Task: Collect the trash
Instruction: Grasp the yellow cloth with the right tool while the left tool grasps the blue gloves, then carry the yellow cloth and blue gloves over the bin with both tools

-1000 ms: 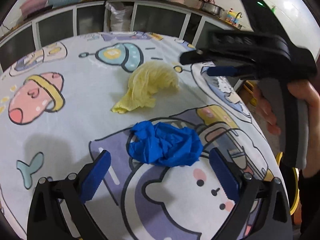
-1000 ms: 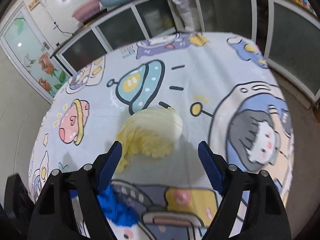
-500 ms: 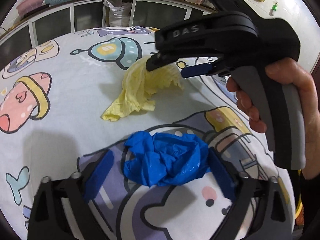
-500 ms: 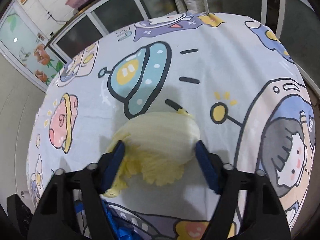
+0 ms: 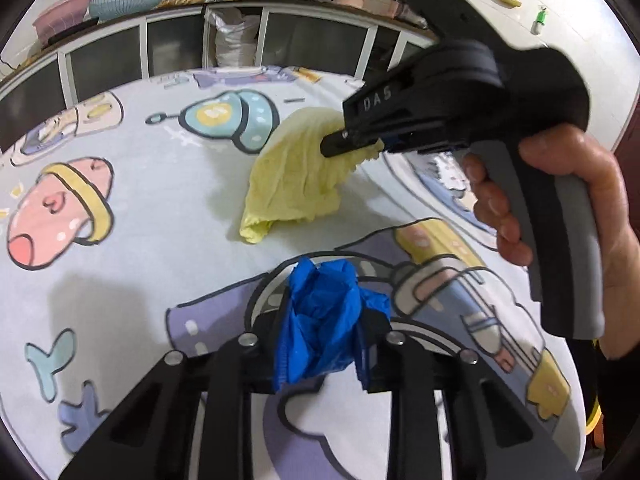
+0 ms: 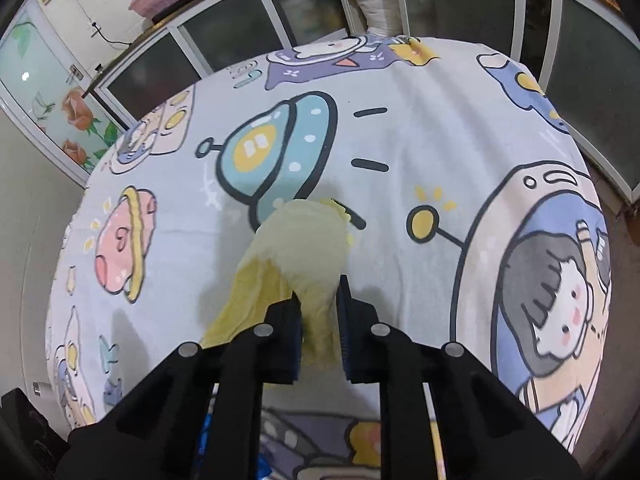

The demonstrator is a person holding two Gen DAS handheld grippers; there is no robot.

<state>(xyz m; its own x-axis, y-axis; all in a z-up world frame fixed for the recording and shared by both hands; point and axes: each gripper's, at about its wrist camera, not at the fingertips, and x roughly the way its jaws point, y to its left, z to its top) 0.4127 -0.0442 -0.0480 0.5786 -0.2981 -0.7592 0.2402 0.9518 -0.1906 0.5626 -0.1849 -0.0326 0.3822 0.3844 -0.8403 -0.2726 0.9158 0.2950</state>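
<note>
- Left gripper (image 5: 324,332), low centre of its view, has just closed tight on the blue wrapper (image 5: 320,320).
- Right gripper (image 6: 318,320) has just pinched the yellow tissue (image 6: 300,248), mid-frame.
- Both scraps are gripped but still on the tablecloth (image 5: 160,240); lifting and binning remain.

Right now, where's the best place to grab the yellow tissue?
Probably the bunched near end of the yellow tissue, from above and slightly behind. It is soft and crumpled, humped there, so it squeezes between the fingers. The right gripper is shut on that part, having just been closing.
</note>
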